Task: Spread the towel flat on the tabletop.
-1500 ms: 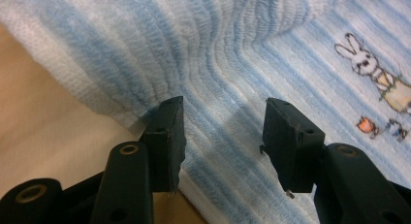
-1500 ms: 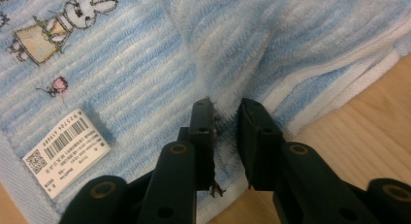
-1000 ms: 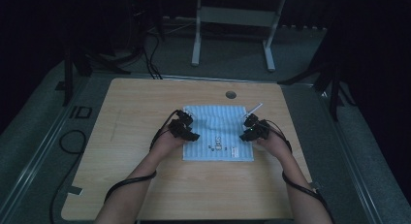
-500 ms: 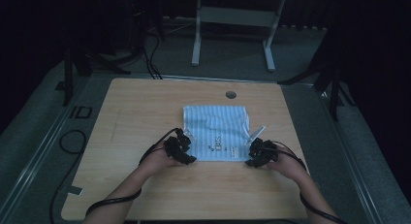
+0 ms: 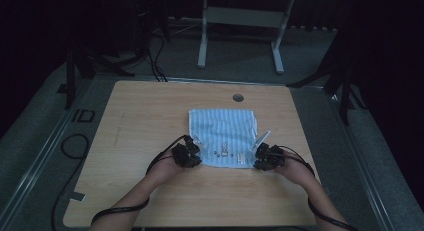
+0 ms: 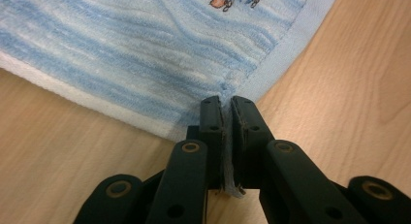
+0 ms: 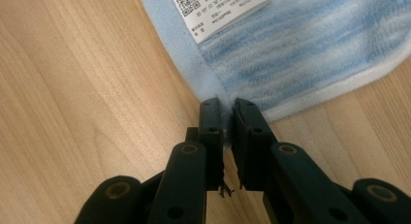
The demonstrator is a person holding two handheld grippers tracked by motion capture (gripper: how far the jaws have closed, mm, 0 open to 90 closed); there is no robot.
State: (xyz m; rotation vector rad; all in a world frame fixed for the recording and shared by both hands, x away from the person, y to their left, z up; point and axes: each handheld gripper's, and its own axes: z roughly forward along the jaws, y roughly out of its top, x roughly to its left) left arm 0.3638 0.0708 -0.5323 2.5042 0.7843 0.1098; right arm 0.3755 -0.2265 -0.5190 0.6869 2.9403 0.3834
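Light wooden rectangular surface (image 5: 150,121) in the middle of the high view, dark floor around it. Blue-and-white striped terry towel (image 5: 223,136) lying flat just right of centre, small cartoon print near its lower edge. Left hand-held gripper (image 5: 189,152) at the towel's lower-left corner, jaws clenched on that corner, a sliver of cloth pinched between them in the left gripper view (image 6: 227,118). Right hand-held gripper (image 5: 262,156) at the lower-right corner, likewise clamped on the hem, seen at bottom centre of the right gripper view (image 7: 228,122). White printed care label (image 7: 220,9) at upper centre there, lying on the towel. Round grommet hole (image 5: 238,97) above the towel, well apart. Grey metal frame legs (image 5: 240,31) on the floor at top. Black cable loop (image 5: 72,146) at left, off the surface.
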